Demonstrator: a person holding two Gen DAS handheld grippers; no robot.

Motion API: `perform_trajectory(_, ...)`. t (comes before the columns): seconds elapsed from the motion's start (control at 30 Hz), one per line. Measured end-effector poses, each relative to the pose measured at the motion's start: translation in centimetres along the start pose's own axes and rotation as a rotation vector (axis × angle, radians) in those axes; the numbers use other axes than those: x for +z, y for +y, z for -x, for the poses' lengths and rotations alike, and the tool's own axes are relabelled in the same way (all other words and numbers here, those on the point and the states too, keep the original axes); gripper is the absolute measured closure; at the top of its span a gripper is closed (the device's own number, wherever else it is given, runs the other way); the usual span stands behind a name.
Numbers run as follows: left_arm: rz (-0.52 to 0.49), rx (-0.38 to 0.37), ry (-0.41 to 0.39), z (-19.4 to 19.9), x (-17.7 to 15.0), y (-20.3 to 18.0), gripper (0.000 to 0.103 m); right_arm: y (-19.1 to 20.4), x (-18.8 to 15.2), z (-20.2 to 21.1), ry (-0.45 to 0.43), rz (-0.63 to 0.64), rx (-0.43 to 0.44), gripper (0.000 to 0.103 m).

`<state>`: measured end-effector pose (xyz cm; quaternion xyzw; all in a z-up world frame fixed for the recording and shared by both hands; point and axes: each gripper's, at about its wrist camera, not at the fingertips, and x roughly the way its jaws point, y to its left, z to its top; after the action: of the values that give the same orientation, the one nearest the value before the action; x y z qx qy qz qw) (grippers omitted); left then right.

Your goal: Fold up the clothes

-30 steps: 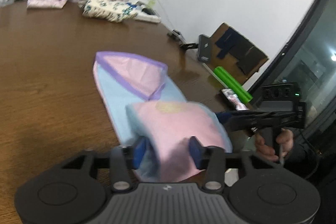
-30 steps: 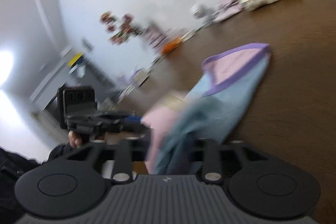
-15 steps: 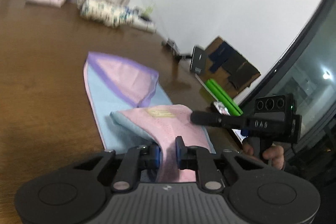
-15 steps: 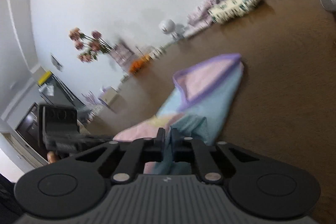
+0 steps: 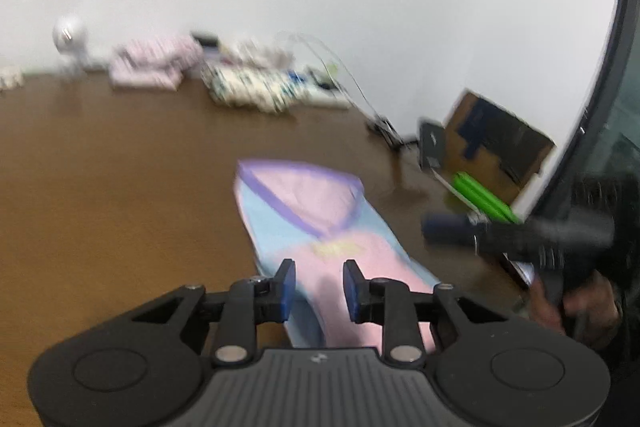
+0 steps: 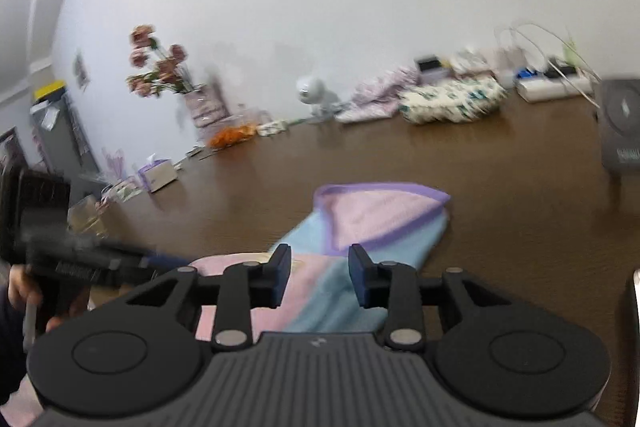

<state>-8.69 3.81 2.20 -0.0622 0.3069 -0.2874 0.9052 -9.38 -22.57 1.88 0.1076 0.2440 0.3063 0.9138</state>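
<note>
Brown wooden table (image 5: 100, 187): folded pink-blue garment (image 5: 320, 227) flat; blurred, perhaps folded clothes (image 6: 452, 103) at back.

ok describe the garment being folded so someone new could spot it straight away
On the dark brown wooden table, look just ahead of the two grippers, away from the clutter by the white wall. The pastel garment lies flat there alone: light blue and pink with a purple-edged band, unlike the patterned folded piles at the far edge.
</note>
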Motion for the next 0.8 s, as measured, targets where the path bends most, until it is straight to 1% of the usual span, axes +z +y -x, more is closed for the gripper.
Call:
perform_trajectory(0.03,-0.002,-0.006,-0.013,0.3,0.3,-0.1,0.079,0.3,-0.2,-0.5,0.021,-0.001,0.014,0.071)
perform_trajectory(0.1,-0.015,-0.043,-0.025,0.1,0.1,-0.9,0.079,0.8,-1.1,-1.7,0.082,0.033,-0.028,0.072)
perform_trajectory(0.13,-0.026,-0.062,-0.017,-0.4,-0.3,-1.4,0.079,1.0,-1.7,-1.9,0.099,0.064,-0.062,0.074)
perform_trajectory(0.17,-0.055,-0.058,0.007,-1.1,-0.9,-2.0,0.079,1.2,-2.2,-2.0,0.111,0.098,-0.097,0.074)
perform_trajectory(0.2,-0.083,-0.054,0.031,-1.7,-1.4,-2.5,0.079,1.3,-2.6,-1.7,0.11,0.107,-0.109,0.074)
perform_trajectory(0.23,-0.11,-0.049,0.054,-2.4,-1.9,-3.0,0.079,1.3,-2.9,-1.4,0.105,0.111,-0.116,0.073)
perform_trajectory(0.3,-0.132,-0.019,0.085,-3.6,-2.6,-3.3,0.079,1.5,-3.5,-0.7,0.096,0.117,-0.129,0.072)
perform_trajectory(0.33,-0.138,-0.015,0.081,-3.7,-2.7,-3.2,0.079,1.7,-3.6,-0.5,0.099,0.128,-0.131,0.072)
perform_trajectory(0.43,-0.1,-0.033,0.079,-3.6,-2.2,-2.2,0.079,2.4,-2.8,0.4,0.066,0.143,-0.117,0.071)
perform_trajectory(0.5,-0.099,-0.032,0.074,-3.5,-1.9,-1.9,0.079,2.4,-1.7,0.2,0.033,0.131,-0.108,0.067)
perform_trajectory(0.57,-0.105,-0.025,0.057,-3.3,-1.5,-1.7,0.074,2.3,-0.5,-0.2,-0.002,0.118,-0.1,0.067)
perform_trajectory(0.6,-0.098,-0.009,0.055,-3.3,-1.3,-1.5,0.073,2.1,-0.1,-0.6,-0.005,0.103,-0.105,0.067)
perform_trajectory(0.7,-0.073,0.023,0.051,-3.3,-0.9,-0.7,0.067,1.1,0.3,-2.3,0.053,0.044,-0.153,0.067)
perform_trajectory(0.73,-0.052,0.033,0.059,-3.5,-0.8,-0.3,0.062,0.7,0.2,-2.6,0.066,0.022,-0.157,0.066)
perform_trajectory(0.8,-0.016,0.031,0.094,-4.0,-0.6,0.3,0.062,0.0,-0.2,-2.9,0.09,-0.023,-0.142,0.065)
